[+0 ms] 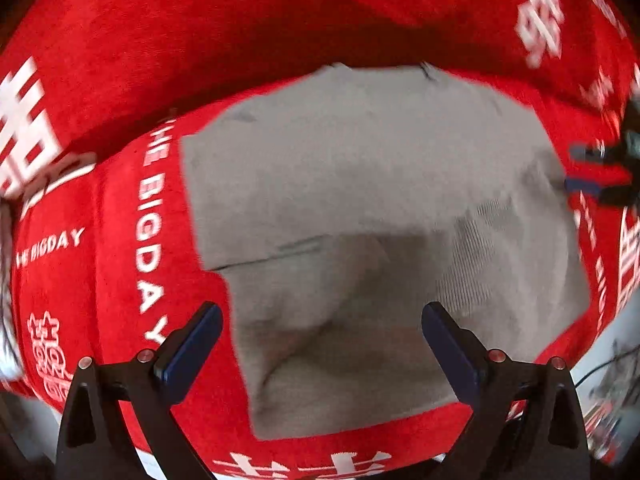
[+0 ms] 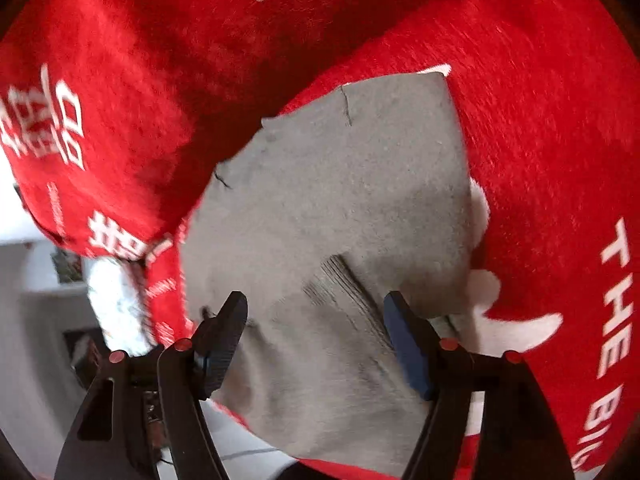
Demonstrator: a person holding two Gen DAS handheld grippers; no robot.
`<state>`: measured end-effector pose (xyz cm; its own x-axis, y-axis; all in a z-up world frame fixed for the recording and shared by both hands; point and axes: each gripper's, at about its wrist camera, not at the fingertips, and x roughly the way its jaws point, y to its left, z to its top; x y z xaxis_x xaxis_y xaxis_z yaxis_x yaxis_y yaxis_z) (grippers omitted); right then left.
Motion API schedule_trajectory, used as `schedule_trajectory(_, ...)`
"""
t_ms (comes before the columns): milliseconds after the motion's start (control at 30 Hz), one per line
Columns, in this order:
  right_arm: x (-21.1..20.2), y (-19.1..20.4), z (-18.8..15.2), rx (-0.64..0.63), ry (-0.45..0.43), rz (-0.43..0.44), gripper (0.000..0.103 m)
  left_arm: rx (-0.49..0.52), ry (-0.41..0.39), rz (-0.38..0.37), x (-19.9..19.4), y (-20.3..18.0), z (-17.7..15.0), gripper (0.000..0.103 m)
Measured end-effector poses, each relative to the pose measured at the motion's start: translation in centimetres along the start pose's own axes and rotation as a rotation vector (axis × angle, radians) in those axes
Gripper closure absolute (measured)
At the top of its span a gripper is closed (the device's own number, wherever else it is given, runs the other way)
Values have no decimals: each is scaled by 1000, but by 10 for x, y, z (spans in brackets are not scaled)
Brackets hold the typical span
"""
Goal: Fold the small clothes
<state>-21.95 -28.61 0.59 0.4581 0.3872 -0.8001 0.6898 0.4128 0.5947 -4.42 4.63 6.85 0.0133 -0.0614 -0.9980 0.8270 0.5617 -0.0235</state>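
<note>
One fold looks done: the grey garment (image 1: 360, 184) lies doubled on the red blanket (image 1: 120, 220), an upper layer lapping its near half. My left gripper (image 1: 322, 344) and right gripper (image 2: 316, 340) hang released above it, empty; I judge squaring-up or another fold remains.

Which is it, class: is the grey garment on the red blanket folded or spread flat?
Folded: the grey garment shows one layer lying over another, with a layer edge crossing it on the red blanket.
</note>
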Motion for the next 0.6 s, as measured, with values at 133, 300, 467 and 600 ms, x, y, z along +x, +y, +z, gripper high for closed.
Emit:
schedule_trajectory(133,12,11,-10,-90,28,-115,28,61,14,27,23,-14,-3,4)
schedule_trajectory(300,38,9,-24,-98,74,-228,28,33,32,20,50,1,3,4)
schedule_trajectory(467,42,19,-30,-131,42,-301,58,9,64,0,67,14,8,37)
schedule_trajectory(600,32,41,-41,-203,29,-341,95,40,52,-85,59,12,9,90)
